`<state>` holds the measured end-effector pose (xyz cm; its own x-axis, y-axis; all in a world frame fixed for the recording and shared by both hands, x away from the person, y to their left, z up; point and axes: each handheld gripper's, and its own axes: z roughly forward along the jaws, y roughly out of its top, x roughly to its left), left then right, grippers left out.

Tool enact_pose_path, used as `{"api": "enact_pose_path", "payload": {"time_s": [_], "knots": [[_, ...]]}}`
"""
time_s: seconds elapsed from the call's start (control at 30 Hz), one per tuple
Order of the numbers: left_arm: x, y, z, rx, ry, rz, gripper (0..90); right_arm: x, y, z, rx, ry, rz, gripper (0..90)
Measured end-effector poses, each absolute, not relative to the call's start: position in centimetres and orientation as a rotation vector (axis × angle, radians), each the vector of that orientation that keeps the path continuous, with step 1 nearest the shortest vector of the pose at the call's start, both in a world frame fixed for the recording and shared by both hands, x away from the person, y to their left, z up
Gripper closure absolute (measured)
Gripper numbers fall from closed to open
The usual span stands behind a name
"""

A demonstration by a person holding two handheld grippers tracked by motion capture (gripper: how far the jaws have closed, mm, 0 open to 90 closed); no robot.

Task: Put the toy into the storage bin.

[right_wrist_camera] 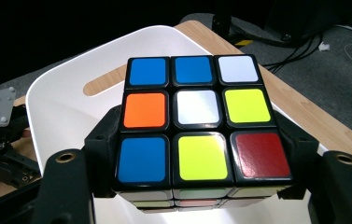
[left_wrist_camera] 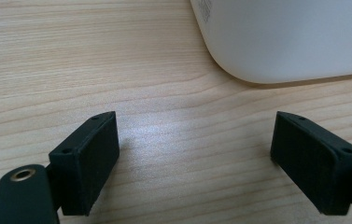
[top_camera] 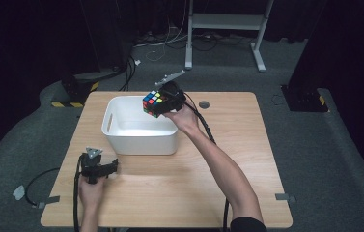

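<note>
Wooden table, seen from above, carrying a white plastic bin on its far left half. The bin is open-topped, with a slot handle cut in one end wall, and its rounded corner stands near the left gripper's jaws. Right gripper, held in the person's right hand, hangs above the bin's far right corner. Its jaws are closed on two opposite sides of a Rubik's cube, which is lifted clear of the bin and table. The cube's upward face shows blue, white, orange, yellow and red stickers. Left gripper rests low over the bare tabletop at the near left, in the left hand; jaws wide apart, nothing between them.
</note>
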<state>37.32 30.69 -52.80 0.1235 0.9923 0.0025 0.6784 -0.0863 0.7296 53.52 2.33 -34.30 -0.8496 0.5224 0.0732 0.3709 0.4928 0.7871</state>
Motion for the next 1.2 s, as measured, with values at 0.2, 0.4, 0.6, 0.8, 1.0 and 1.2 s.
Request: {"api": "enact_pose_path", "payload": {"time_s": [0.2,0.4,0.6,0.8,1.0,1.2], "knots": [[37.3,30.7,-52.8,1.829,1.614,0.702,15.6,53.5,2.5,-34.7,0.779,2.567,1.276,33.6],[37.3,30.7,-52.8,1.828,1.613,0.700,15.6,53.5,2.7,-35.0,0.777,2.577,1.270,33.6],[37.3,30.7,-52.8,1.829,1.613,0.700,15.6,53.4,2.9,-35.1,0.779,2.568,1.259,33.6],[37.3,30.7,-52.8,1.828,1.613,0.700,15.5,53.5,3.0,-35.5,0.789,2.574,1.254,33.6],[37.3,30.7,-52.8,1.828,1.614,0.700,15.5,53.7,3.0,-35.8,0.803,2.575,1.247,33.6],[37.3,30.7,-52.8,1.826,1.614,0.697,15.6,53.9,3.0,-36.2,0.809,2.585,1.222,33.6]]}}
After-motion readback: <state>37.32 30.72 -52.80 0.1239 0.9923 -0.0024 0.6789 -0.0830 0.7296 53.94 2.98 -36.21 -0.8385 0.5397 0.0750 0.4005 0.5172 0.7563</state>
